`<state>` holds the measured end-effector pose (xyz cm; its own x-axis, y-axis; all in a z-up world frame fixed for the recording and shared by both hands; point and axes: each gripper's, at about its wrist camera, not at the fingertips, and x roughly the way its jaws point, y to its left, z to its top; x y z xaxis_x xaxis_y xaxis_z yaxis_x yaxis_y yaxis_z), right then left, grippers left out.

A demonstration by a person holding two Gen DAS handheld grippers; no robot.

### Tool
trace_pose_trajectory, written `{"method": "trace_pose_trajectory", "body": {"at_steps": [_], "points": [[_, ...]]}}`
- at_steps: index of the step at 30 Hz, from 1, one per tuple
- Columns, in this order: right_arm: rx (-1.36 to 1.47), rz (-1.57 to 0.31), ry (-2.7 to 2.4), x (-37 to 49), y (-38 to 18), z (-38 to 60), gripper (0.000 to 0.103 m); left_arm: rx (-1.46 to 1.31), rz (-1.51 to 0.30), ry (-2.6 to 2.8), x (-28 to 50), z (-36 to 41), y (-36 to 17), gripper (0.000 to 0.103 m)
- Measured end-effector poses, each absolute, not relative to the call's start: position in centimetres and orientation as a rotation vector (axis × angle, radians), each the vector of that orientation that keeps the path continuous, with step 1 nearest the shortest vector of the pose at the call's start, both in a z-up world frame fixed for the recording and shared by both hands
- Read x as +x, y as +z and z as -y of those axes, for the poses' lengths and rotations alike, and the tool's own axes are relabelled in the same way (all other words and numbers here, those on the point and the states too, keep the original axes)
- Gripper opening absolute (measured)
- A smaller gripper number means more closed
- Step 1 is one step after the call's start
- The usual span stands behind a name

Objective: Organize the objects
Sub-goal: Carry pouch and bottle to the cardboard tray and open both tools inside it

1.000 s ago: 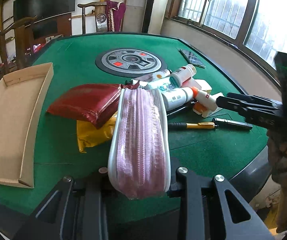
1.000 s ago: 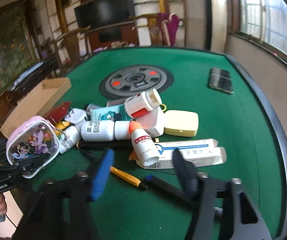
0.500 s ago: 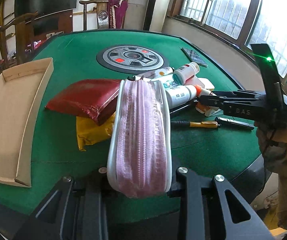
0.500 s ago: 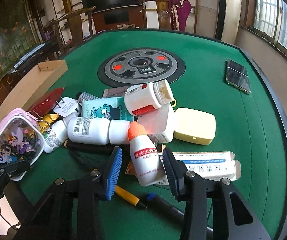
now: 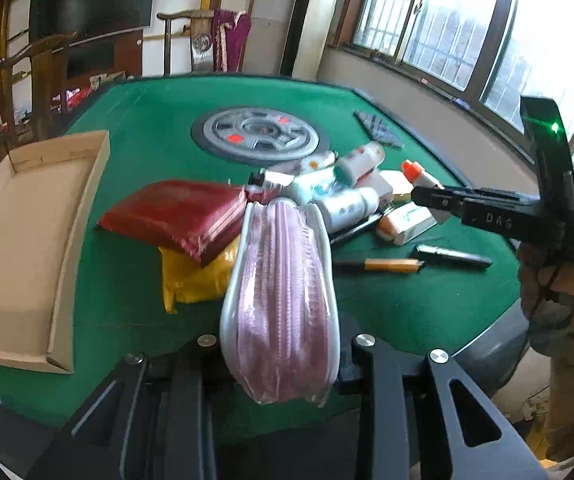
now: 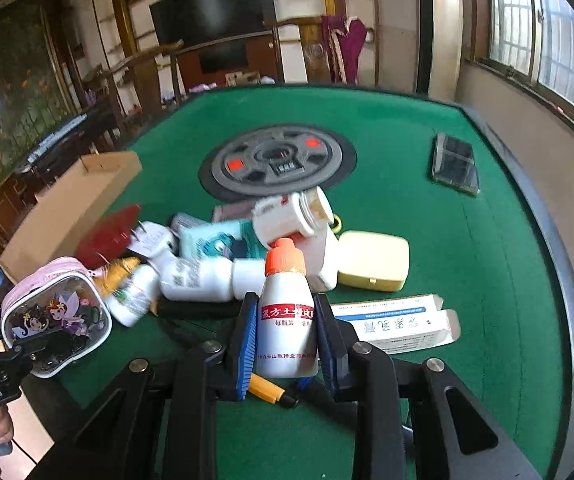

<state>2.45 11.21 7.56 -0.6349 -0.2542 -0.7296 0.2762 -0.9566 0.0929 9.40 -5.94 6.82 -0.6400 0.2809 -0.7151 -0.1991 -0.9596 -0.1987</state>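
A pink zip pouch (image 5: 281,280) with a clear cartoon side (image 6: 57,322) hangs over the table's near edge, and my left gripper (image 5: 283,340) is shut on it. A white bottle with an orange cap (image 6: 287,312) stands upright between the blue pads of my right gripper (image 6: 287,340). The jaws are closing, and both pads press on the bottle's sides. In the left wrist view the same bottle (image 5: 417,172) sticks up from the right gripper (image 5: 427,198), clear of the pile.
A cardboard tray (image 5: 27,240) lies at the left of the green table (image 6: 467,264). Red (image 5: 175,216) and yellow (image 5: 195,276) packets, several bottles, a yellow case (image 6: 373,258), a medicine box (image 6: 399,324) and pens (image 5: 387,266) form a pile. A phone (image 6: 455,162) lies far right.
The right jaws came in around the orange-capped bottle, gripped it and raised it off the medicine box. The left gripper kept still with the pouch.
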Motion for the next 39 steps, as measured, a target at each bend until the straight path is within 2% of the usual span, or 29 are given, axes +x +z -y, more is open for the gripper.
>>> {"method": "trace_pose_trajectory", "body": {"at_steps": [8, 15, 25, 28, 39], "points": [[1.079, -0.05, -2.54, 3.3, 9.0, -8.2, 0.029, -1.049, 0.232, 2.709, 11.0, 9.8, 10.9, 0.029], [1.034, -0.048, -2.42, 3.3, 9.5, -3.2, 0.029, -1.098, 0.285, 2.865, 10.7, 16.8, 11.4, 0.029], [0.999, -0.066, -2.168, 3.0, 9.4, 8.2, 0.03, -1.314, 0.385, 3.055, 8.5, 29.0, 8.7, 0.029], [1.021, -0.048, -2.077, 2.5, 8.7, 11.8, 0.03, -1.366, 0.439, 3.053, 8.2, 31.0, 7.5, 0.029], [1.174, -0.117, -1.886, -0.5, 3.5, 24.4, 0.03, -1.483, 0.451, 3.031, 9.7, 34.0, 4.7, 0.029]]}}
